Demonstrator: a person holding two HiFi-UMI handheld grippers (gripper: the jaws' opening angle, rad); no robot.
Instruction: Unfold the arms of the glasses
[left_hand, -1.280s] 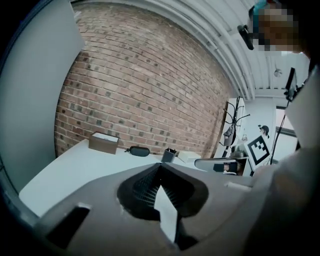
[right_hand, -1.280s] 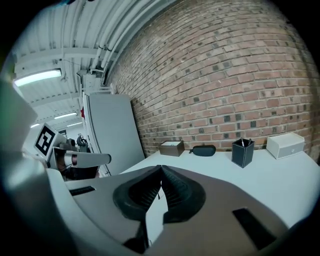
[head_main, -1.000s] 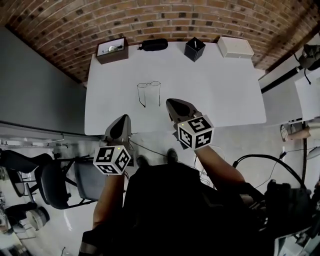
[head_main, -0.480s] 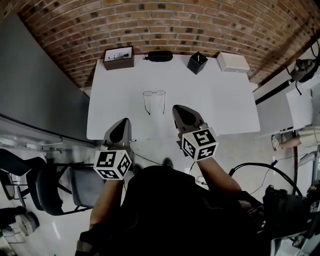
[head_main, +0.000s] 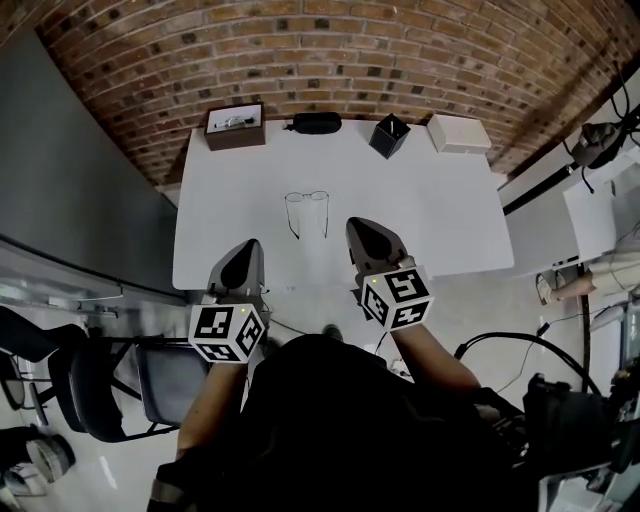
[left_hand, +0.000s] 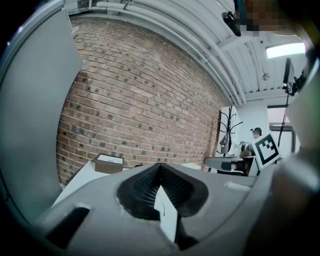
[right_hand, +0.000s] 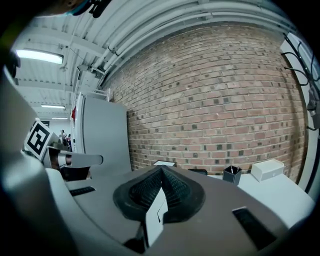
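Note:
The thin-framed glasses lie on the white table, lenses toward the brick wall and both arms stretched out toward me. My left gripper hangs over the table's near edge, left of the glasses and apart from them. My right gripper hovers just right of the glasses' arm tips without touching. Both are shut and hold nothing, as the left gripper view and right gripper view confirm. Neither gripper view shows the glasses.
Along the table's far edge stand a brown open box, a black glasses case, a black pen cup and a white box. A grey partition flanks the left, with an office chair below it.
Both grippers have risen a little and stayed shut. The head camera has shifted, so the table sits slightly differently in view. The glasses lie where they were.

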